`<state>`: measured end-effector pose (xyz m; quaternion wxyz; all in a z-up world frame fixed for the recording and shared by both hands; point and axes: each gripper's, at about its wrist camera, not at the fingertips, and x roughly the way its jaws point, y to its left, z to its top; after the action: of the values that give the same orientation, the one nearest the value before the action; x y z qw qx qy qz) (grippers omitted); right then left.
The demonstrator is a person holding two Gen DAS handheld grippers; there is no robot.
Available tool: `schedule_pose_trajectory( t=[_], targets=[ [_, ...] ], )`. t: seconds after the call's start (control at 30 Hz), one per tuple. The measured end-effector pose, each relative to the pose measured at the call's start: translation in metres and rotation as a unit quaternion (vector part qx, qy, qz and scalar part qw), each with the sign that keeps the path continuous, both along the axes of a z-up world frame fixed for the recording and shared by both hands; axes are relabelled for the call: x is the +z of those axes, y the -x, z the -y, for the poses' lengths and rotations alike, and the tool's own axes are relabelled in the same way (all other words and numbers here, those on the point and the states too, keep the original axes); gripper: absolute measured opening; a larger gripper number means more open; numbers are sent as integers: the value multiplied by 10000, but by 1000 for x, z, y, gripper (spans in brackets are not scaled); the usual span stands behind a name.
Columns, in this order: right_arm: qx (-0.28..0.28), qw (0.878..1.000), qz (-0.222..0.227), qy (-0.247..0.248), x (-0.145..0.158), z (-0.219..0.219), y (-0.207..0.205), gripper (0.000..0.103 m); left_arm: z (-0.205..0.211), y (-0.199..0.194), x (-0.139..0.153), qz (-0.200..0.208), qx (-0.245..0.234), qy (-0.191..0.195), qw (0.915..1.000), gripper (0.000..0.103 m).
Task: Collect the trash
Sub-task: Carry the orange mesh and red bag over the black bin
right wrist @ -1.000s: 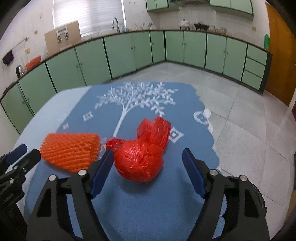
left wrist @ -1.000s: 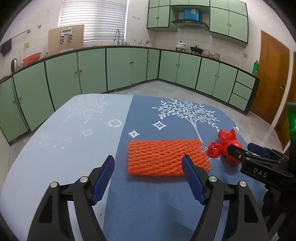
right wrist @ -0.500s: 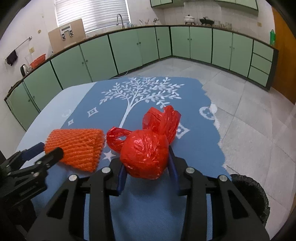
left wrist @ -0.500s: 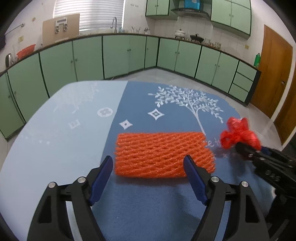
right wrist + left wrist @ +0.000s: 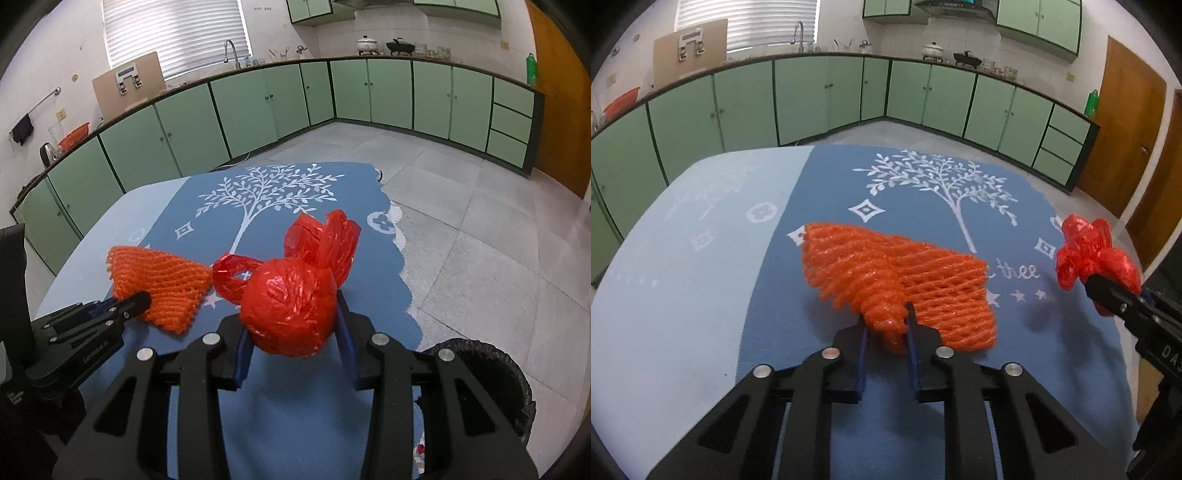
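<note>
Lifting both pieces of trash clear of the tablecloth (image 5: 701, 332) and carrying them to the dark bin (image 5: 491, 369) at the table's right edge appears to be the step in hand; it is best done by raising each piece straight up, keeping the pinch firm so that soft material does not slip, and releasing only above the bin's mouth. Left gripper (image 5: 886, 328): its jaws have just been closing and now pinch the near edge of the orange foam net (image 5: 886, 269), bunching it between the pads, while the rest of the net fans out on the cloth beyond the fingertips. Right gripper (image 5: 291, 332): jaws clamped on either side of the balled red plastic bag (image 5: 291, 310), whose loose handles stand up past the fingertips.
</note>
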<state>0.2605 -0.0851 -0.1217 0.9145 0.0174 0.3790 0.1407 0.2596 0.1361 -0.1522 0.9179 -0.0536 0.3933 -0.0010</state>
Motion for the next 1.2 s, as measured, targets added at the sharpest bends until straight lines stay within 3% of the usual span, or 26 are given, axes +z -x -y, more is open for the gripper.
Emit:
schedule_pose_trajectory(
  t=[0.27,0.6,1.2],
  targets=[
    [33,9996,247,-97,23,10,25,38,3,32,25,477,-29,118,9988,15],
    [48,9989,401,-259,41,19,49,38,-2,64,42,586,-21,360,9976,15],
    [93,9954,877,-383,85,57,119,38,54,118,99,1195,-694,329,9899,15]
  ],
)
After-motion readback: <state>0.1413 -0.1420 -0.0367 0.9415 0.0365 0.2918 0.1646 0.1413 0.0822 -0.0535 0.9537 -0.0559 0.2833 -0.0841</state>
